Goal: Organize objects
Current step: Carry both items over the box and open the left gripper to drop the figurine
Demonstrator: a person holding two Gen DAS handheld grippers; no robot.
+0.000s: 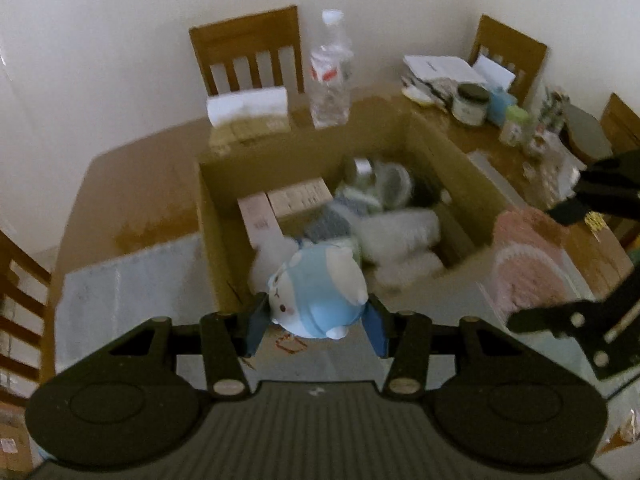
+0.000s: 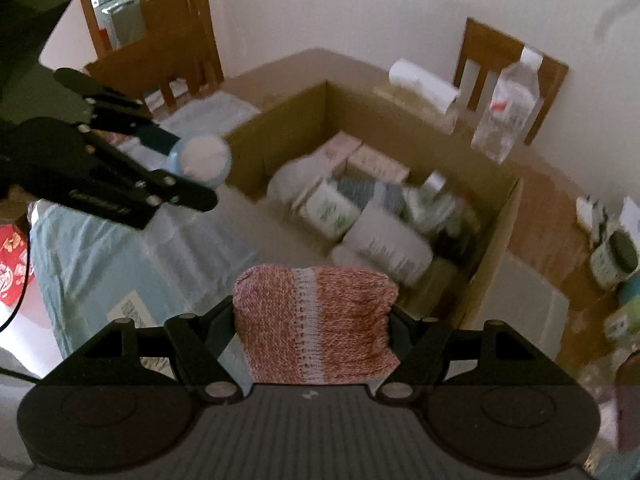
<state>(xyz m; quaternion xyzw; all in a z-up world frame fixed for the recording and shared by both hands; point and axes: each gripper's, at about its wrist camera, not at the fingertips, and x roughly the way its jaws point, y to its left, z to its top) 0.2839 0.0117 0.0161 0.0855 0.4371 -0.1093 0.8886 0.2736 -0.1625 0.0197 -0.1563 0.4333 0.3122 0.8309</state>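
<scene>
My left gripper [image 1: 316, 320] is shut on a blue and white plush toy [image 1: 320, 292] and holds it above the near rim of an open cardboard box [image 1: 208, 216]. The toy also shows in the right wrist view [image 2: 202, 160], left of the box [image 2: 280, 120]. My right gripper [image 2: 314, 320] is shut on a pink knitted cloth [image 2: 316, 320] at the box's near edge; the cloth shows in the left wrist view [image 1: 528, 256] at the right. The box holds small cartons [image 1: 296, 196], white packets [image 1: 400, 236] and other blurred items.
A clear water bottle [image 1: 331, 72] and a tissue holder [image 1: 248, 106] stand behind the box. Jars and papers [image 1: 472, 104] crowd the table's right end. A light blue sheet [image 1: 128, 284] lies left of the box. Wooden chairs [image 1: 248, 48] surround the table.
</scene>
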